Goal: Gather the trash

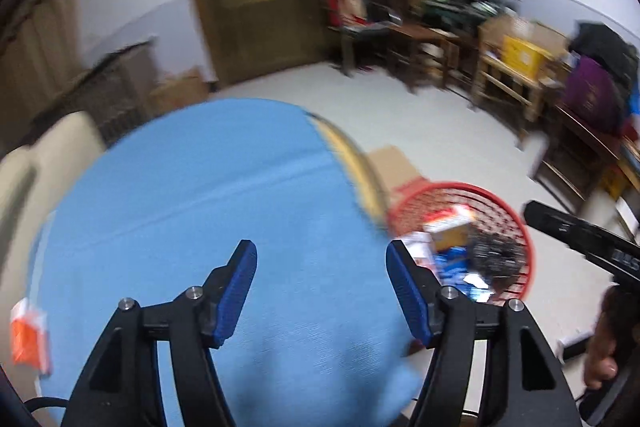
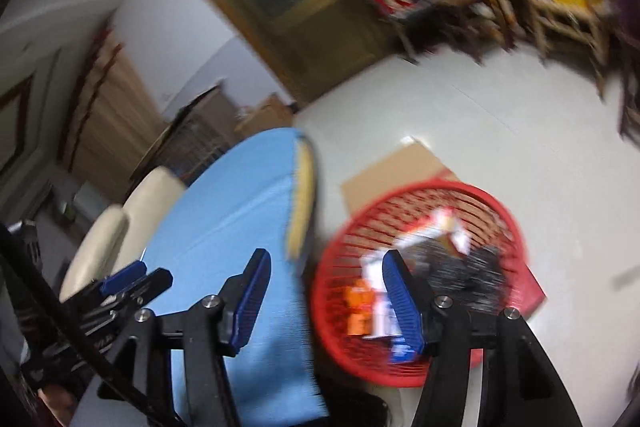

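Two hand-held grippers, left [image 1: 321,281] and right [image 2: 326,291], jaws apart and empty; red basket [image 2: 500,203] of trash below the right one.

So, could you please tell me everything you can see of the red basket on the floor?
The red basket is round, open-topped and looks like plastic, with slotted lattice walls and a solid rim. It stands upright on the pale floor beside the table with the blue cloth, and seems to rest partly on flat cardboard. Inside lie blurred wrappers: white, orange, blue and something dark. Neither gripper appears to touch it; the right gripper hangs open above its near rim.
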A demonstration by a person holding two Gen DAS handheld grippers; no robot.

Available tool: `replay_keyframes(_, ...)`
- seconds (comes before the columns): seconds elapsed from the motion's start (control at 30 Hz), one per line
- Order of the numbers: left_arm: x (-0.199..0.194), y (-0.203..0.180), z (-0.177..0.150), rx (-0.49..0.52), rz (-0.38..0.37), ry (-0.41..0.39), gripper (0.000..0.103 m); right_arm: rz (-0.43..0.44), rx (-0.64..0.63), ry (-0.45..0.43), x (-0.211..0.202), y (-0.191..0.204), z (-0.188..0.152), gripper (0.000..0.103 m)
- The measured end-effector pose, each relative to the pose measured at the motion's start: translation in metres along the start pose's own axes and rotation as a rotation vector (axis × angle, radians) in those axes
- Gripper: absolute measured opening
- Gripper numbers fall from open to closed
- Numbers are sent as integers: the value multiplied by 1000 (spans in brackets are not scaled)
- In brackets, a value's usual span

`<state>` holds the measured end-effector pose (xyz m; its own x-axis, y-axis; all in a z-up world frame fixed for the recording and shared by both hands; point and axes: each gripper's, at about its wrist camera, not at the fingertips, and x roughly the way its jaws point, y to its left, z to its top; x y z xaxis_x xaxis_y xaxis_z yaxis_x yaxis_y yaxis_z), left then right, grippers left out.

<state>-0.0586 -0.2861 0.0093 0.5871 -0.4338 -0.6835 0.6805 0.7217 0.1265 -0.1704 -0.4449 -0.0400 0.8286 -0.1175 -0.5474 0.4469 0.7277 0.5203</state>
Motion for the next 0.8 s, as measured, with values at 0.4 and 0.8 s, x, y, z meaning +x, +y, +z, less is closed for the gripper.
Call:
replay_keyframes(0.4, -126, 150, -67, -181, 429, -114, 81, 113, -456, 47, -2, 225, -62, 62)
replay_keyframes(0.8, -168, 198, -110, -244, 527, -117, 82, 106, -653, 46, -6, 323, -114, 62)
